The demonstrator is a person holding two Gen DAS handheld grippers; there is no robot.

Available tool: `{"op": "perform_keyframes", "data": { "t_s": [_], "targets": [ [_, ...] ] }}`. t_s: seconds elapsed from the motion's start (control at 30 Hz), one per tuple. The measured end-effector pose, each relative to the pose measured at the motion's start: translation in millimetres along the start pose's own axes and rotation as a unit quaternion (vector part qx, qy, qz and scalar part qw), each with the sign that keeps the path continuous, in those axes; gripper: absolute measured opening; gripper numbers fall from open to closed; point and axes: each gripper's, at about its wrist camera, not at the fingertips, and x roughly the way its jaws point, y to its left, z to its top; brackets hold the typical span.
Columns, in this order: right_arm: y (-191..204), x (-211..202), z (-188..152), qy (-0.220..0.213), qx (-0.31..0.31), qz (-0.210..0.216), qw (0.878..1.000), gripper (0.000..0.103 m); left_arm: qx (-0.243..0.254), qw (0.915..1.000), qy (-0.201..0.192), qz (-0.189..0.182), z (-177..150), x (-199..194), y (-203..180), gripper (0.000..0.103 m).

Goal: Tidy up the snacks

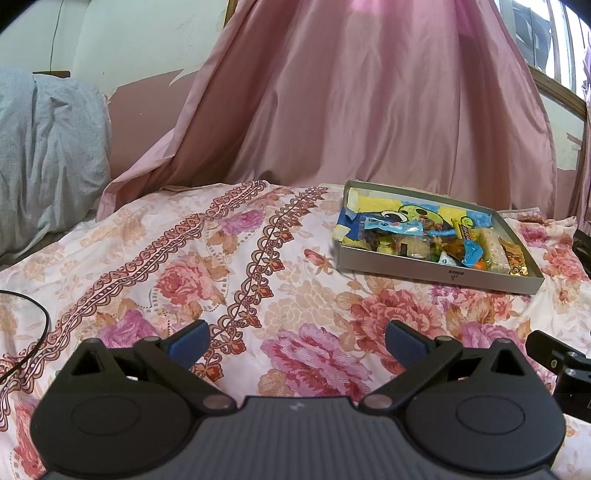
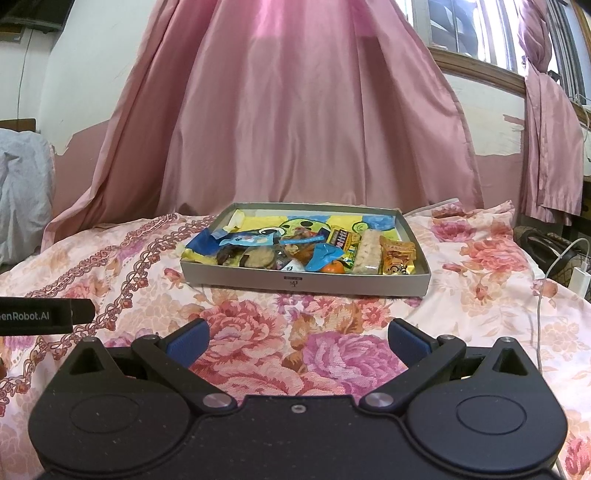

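Grey snack box [image 2: 354,286], ahead of right claw [image 2: 297,341]

A shallow grey box [image 2: 354,285] lies flat, holding jumbled wrapped snacks [image 2: 295,249], perhaps biscuits.

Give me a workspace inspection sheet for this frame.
Surface: bed with flowered sheet, rumpled.
Job's things: shallow grey box on the sheet, snacks piled inside; orange fruit near its front wall.
Clutter: grey pillow at far left.
Grippers: left tongs open, empty; right tongs open, empty; both short of the box.
Cables: white cable and charger at right edge; thin dark cable at left.
Surroundings: pink curtain, window, peeling wall.
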Motion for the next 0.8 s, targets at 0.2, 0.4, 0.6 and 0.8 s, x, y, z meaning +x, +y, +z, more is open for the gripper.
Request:
{"op": "perform_keyframes", "data": {
  "t_s": [0.2, 0.4, 0.6, 0.8],
  "targets": [
    [0.3, 0.0, -0.1, 0.0, 0.0, 0.0, 1.0, 0.102, 0.0, 1.0, 0.0, 0.0, -0.4, -0.6, 0.2, 0.103],
    [0.3, 0.0, 0.0, 0.0, 0.0, 0.0, 1.0, 0.102, -0.001, 1.0, 0.0, 0.0, -1.0, -1.1, -0.4, 0.103],
    [0.4, 0.0, 0.1, 0.0, 0.0, 0.0, 1.0, 0.102, -0.001, 1.0, 0.0, 0.001, -1.5, -1.1, -0.3, 0.103],
    [0.4, 0.2, 0.1, 0.001, 0.0, 0.0, 1.0, 0.102, -0.001, 1.0, 0.0, 0.0, -2.0, -0.9, 0.1, 0.103]
  ]
}}
